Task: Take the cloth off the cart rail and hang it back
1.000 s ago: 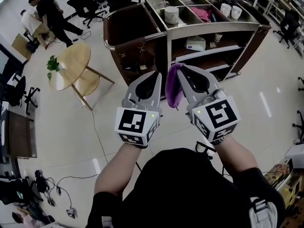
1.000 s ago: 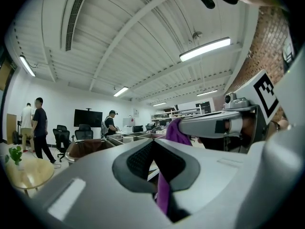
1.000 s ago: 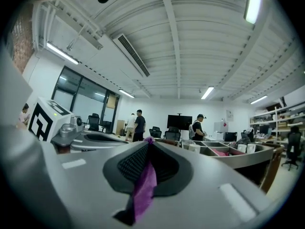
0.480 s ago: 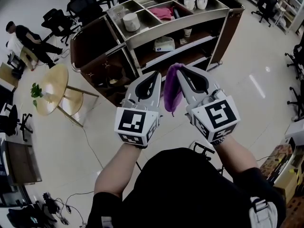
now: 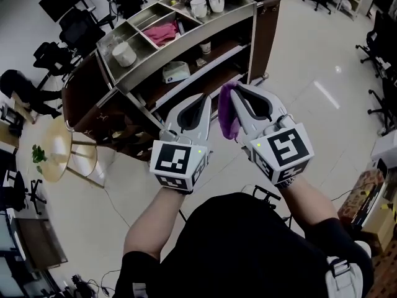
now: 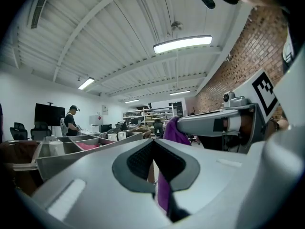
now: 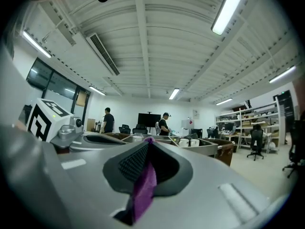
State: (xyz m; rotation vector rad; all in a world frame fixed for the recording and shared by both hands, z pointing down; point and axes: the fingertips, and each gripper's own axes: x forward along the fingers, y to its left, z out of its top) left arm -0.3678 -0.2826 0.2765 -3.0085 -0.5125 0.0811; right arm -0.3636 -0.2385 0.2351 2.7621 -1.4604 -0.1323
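cloth (image 5: 227, 112) pinched in right hand-held gripper (image 5: 236, 92); cart (image 5: 186, 48) bins hold mugs (image 5: 207, 5) (pink rag (image 5: 162, 33) too).

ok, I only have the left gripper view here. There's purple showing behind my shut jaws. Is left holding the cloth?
Observer: No. In the right gripper view the purple cloth is pinched between the jaws of the right gripper.
Operator: Is it touching the cart?
Observer: No. The head view shows it hanging free from the right gripper's tip, with the cart ahead of both grippers.
Operator: Where's left relative to it?
Observer: In the head view the left gripper sits right beside the purple cloth, on its left, not gripping it.
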